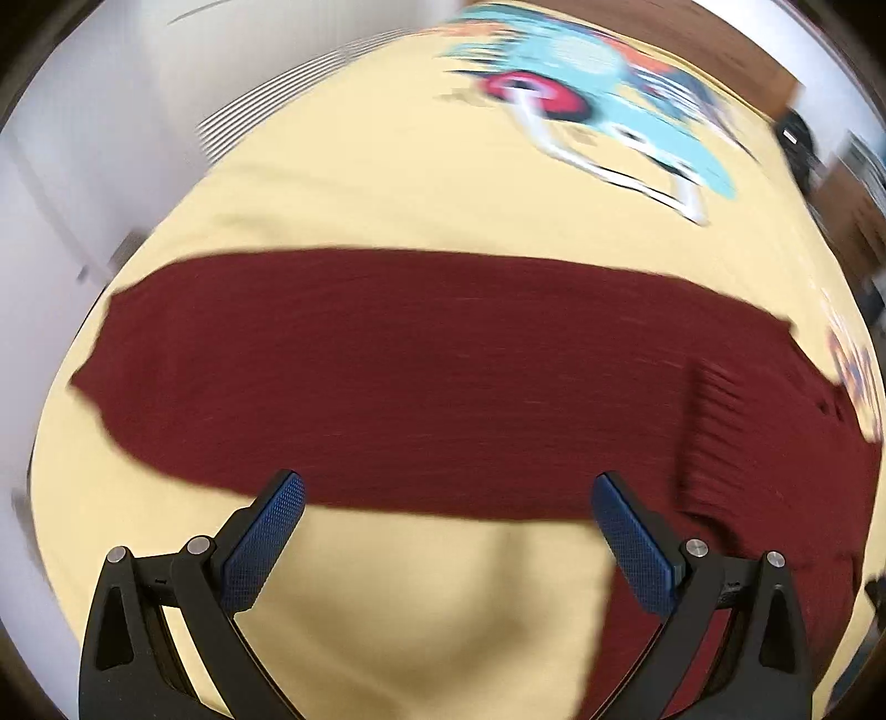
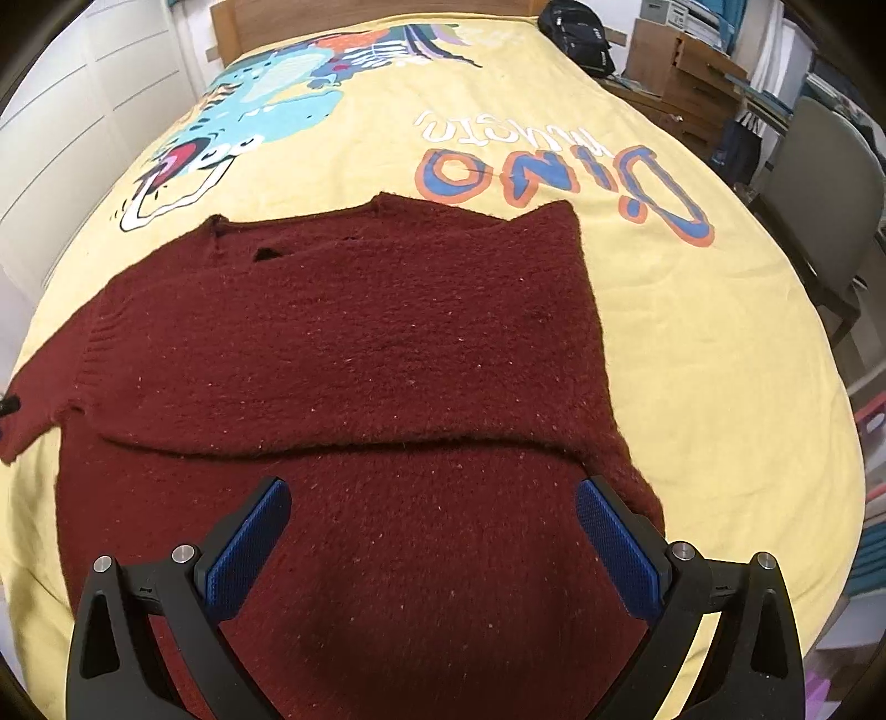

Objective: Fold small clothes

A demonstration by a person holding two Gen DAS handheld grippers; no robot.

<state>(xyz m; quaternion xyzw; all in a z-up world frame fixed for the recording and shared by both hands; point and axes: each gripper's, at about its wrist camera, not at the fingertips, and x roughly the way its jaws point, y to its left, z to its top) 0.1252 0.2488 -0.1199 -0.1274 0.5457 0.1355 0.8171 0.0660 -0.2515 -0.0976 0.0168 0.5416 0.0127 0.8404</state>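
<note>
A dark red knitted sweater lies flat on a yellow bedspread. Its right sleeve is folded across the body, and the left sleeve stretches out sideways over the bedspread. My right gripper hovers open above the sweater's lower body, nothing between its blue pads. My left gripper is open too, just in front of the outstretched sleeve, with bare bedspread between its fingers. The left wrist view is motion-blurred.
The bedspread carries a dinosaur print and lettering. A wooden headboard stands at the far end. A black backpack, wooden drawers and a grey chair line the right side. White cupboards stand left.
</note>
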